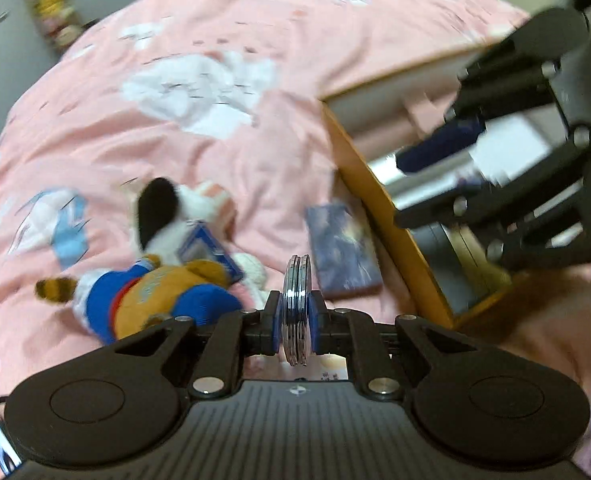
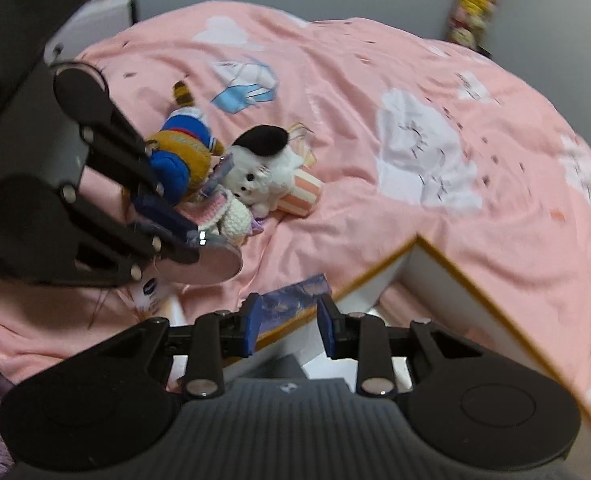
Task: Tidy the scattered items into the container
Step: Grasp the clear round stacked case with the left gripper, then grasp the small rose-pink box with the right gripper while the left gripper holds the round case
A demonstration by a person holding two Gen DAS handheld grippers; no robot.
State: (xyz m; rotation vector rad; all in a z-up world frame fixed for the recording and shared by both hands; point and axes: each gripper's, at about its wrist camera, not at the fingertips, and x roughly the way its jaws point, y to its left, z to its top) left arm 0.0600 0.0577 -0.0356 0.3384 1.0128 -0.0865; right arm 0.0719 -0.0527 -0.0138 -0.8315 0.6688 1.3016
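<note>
My left gripper (image 1: 295,314) is shut on a round silvery compact mirror (image 1: 295,308), held edge-on above the pink bed; it shows from the right wrist view (image 2: 211,262) too. My right gripper (image 2: 287,326) is open and empty, hovering over the near corner of the white box with yellow-wood rim (image 2: 447,258). In the left wrist view the box (image 1: 355,160) lies to the right, with the right gripper (image 1: 447,152) above it. A blue-orange plush (image 1: 163,292), a white dog plush (image 2: 263,172) and a bluish card pack (image 1: 343,256) lie on the bed.
The pink patterned duvet (image 2: 415,100) covers the whole bed. A striped popcorn-like toy (image 2: 301,192) and a knitted white item (image 2: 231,212) lie by the plush toys. A small white tube (image 2: 149,292) lies under the left gripper. Grey walls stand behind.
</note>
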